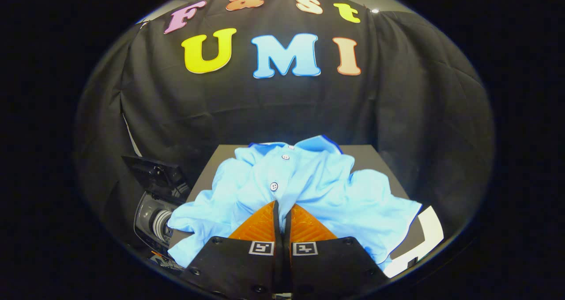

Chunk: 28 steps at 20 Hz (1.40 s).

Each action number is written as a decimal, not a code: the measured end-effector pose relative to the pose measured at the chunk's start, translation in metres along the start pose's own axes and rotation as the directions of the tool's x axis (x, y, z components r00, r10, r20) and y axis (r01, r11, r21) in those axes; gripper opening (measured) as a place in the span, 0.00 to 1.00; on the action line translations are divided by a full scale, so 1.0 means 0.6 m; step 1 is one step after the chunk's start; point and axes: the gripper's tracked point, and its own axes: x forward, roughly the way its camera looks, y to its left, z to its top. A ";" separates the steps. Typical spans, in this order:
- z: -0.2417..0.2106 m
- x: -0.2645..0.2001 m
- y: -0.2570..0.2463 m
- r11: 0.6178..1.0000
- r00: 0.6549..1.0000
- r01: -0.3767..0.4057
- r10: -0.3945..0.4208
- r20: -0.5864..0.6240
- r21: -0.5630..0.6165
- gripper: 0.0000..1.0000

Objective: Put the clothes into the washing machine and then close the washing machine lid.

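One light-blue shirt (304, 181), one dark table (375, 156), one washing machine (154, 211), one claw (282, 209).

Blue shirt (304, 181) on dark table (375, 156)

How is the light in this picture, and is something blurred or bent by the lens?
Gripper view: light falls brightest on the blue shirt, which glares a little near its collar; the washing machine beside the table sits in shadow; the fisheye lens bends the table's edges; the claw, closed with shirt fabric at its tips, looks sharp.
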 end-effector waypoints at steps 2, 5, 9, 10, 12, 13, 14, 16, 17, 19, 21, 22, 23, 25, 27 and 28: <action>0.008 -0.005 -0.003 1.000 1.000 0.003 -0.002 0.021 -0.010 0.02; 0.034 -0.026 0.001 1.000 0.996 -0.015 0.014 0.090 0.005 0.01; 0.079 -0.064 0.001 0.999 0.985 -0.030 0.027 0.169 0.016 0.01; 0.085 -0.073 0.010 0.999 0.983 -0.040 0.036 0.178 0.016 0.02; 0.104 -0.090 0.021 0.999 0.978 -0.049 0.044 0.205 0.017 0.01; 0.115 -0.096 0.029 0.998 0.975 -0.058 0.053 0.216 0.017 0.01; 0.124 -0.102 0.040 0.998 0.972 -0.067 0.062 0.227 0.017 0.02; 0.138 -0.112 0.066 0.996 0.966 -0.086 0.081 0.246 0.010 0.01; 0.143 -0.116 0.082 0.996 0.963 -0.095 0.091 0.253 0.003 0.01; 0.155 -0.122 0.115 0.993 0.957 -0.117 0.114 0.266 -0.006 0.01; 0.167 -0.131 0.153 0.990 0.949 -0.143 0.142 0.281 -0.015 0.01; 0.169 -0.132 0.173 0.987 0.946 -0.157 0.157 0.283 -0.022 0.01; 0.172 -0.132 0.193 0.985 0.943 -0.171 0.173 0.284 -0.030 0.01; 0.177 -0.132 0.234 0.979 0.937 -0.202 0.205 0.283 -0.041 0.01; 0.179 -0.135 0.275 0.971 0.930 -0.233 0.239 0.280 -0.053 0.01; 0.181 -0.136 0.294 0.967 0.926 -0.248 0.256 0.277 -0.061 0.01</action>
